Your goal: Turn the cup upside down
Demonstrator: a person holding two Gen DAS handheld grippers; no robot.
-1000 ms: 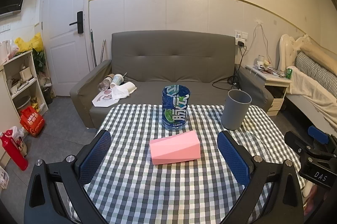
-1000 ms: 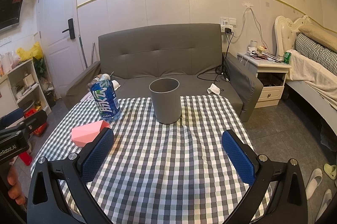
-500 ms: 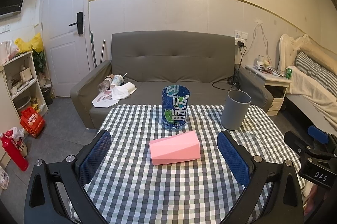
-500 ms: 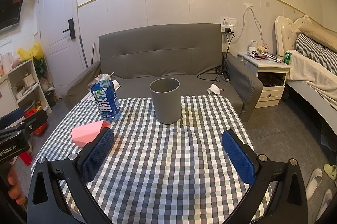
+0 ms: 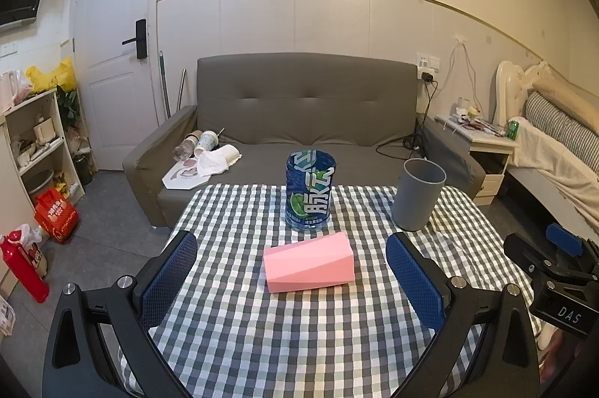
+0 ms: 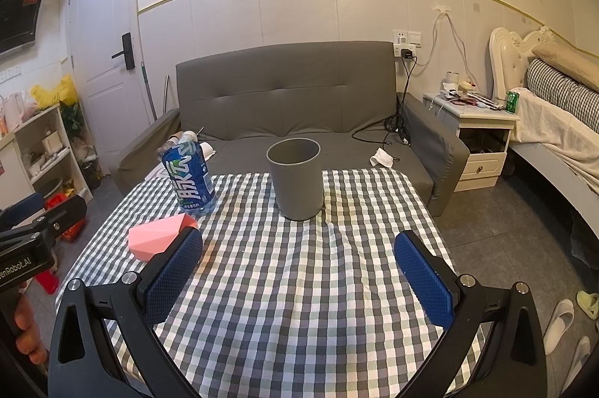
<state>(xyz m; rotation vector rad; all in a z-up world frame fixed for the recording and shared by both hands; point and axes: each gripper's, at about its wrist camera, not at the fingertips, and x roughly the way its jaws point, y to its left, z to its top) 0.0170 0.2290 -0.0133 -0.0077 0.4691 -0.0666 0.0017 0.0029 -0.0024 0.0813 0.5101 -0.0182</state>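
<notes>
- The surface (image 5: 262, 342) wears a wrinkled gingham cloth in grey, green and white; a grey tufted sofa (image 5: 307, 106) stands behind it, a white door (image 5: 108, 61) at 10 o'clock, a bed (image 6: 554, 121) at 3 o'clock.
- The cup (image 6: 295, 179), matte grey, smooth and slightly tapered, stands upright, mouth up, at 12 o'clock from the right tool (image 6: 299, 280), well apart.
- A blue labelled bottle (image 5: 310, 191) stands at 12 o'clock from the left tool (image 5: 292, 278); a pink faceted block (image 5: 309, 261) lies nearer.
- Both tools gape wide, dimpled blue pads (image 5: 415, 280) gripping nothing.
</notes>
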